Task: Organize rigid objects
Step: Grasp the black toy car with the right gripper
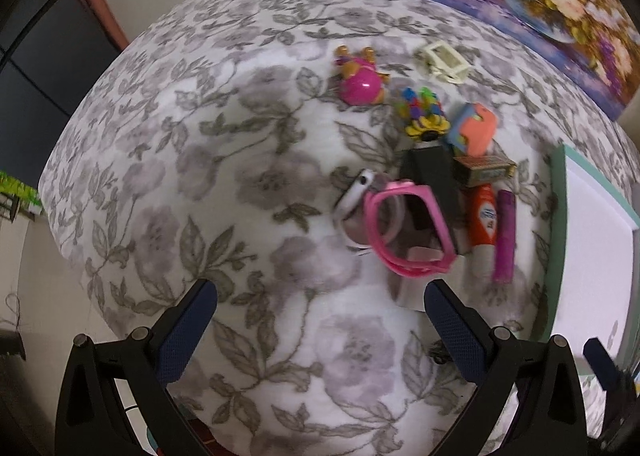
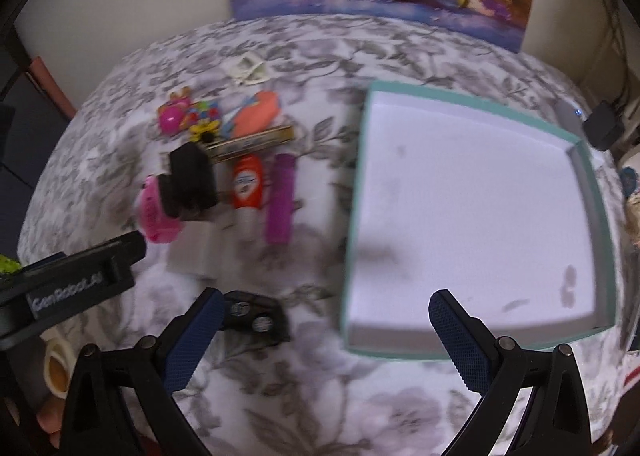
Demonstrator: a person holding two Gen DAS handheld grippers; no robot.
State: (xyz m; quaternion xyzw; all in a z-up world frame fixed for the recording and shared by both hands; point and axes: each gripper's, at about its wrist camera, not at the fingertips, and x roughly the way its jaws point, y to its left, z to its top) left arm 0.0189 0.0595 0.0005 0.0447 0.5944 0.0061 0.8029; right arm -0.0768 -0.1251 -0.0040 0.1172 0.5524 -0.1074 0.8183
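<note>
Surface covered by grey floral cloth (image 2: 304,396). Lying on it — teal-rimmed white tray (image 2: 362,159) at right; beside it purple tube (image 2: 280,201), orange bottle (image 2: 247,185), gold box (image 2: 252,141), black block (image 2: 192,179), pink glasses (image 1: 404,228). Farther back — pink ball toy (image 1: 362,85), multicoloured toy (image 1: 420,105), orange-blue block (image 1: 474,129), cream frame (image 1: 442,59). Small black item (image 2: 256,320) nearest, blurred.

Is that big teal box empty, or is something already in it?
Empty. The teal box shows only a bare white floor with a few smudges; the toys lie outside on the cloth.
</note>
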